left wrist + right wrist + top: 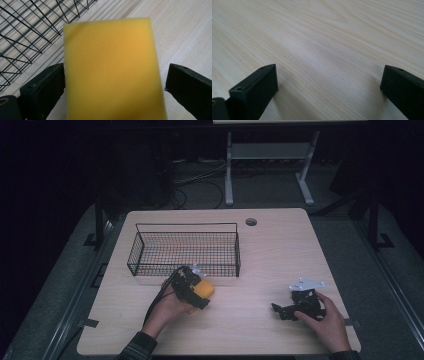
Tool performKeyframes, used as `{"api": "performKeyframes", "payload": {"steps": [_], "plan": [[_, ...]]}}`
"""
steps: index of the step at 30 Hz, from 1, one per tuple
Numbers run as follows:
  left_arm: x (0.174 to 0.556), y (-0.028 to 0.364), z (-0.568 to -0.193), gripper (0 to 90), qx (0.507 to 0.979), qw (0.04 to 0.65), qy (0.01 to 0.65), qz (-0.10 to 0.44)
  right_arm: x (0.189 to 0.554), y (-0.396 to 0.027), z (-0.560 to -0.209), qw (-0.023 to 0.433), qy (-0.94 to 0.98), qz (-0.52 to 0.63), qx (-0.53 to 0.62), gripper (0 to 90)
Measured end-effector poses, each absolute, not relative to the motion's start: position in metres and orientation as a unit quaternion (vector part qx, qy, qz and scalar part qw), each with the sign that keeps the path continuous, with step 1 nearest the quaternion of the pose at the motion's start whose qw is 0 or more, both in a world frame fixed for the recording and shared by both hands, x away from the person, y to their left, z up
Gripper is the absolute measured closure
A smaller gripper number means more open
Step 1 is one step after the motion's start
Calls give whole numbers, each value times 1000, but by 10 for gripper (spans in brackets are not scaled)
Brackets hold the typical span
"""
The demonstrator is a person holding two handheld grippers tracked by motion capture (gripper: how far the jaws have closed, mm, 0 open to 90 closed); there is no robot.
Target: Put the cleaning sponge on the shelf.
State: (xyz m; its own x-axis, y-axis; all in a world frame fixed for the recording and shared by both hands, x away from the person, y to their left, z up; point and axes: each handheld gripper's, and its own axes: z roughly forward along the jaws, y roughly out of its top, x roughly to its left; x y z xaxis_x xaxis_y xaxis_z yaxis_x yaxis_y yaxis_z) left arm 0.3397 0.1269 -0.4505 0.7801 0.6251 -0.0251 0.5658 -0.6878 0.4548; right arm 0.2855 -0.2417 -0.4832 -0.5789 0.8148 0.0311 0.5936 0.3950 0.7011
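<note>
A yellow sponge (110,70) sits between the jaws of my left gripper (115,72). The left jaw touches its edge and a thin gap shows at the right jaw, so the jaws stand wide apart and the gripper is open. From above, the left gripper (192,289) and the sponge (206,289) are just in front of the black wire basket (185,251). My right gripper (283,310) rests low over the table at the front right, open, and in its own view the right gripper (329,72) has bare wood between its jaws.
The wooden table (280,255) has a round cable hole (251,222) at the back. The basket's wire wall (22,37) lies close to the left of the sponge. Beyond the table stand a white desk frame (265,165) and floor cables.
</note>
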Motion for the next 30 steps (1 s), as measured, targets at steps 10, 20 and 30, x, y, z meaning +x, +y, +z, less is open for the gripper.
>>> {"api": "performKeyframes", "payload": {"steps": [10,20,30], "plan": [[339,130,-451,155,916,221,327,72,285,-242,-483,161,820,343,430,4],[339,135,-449,220,916,225,325,67,285,-242,-483,161,819,343,430,4],[336,139,-445,223,915,232,324,59,285,-242,-483,160,819,343,431,4]]}}
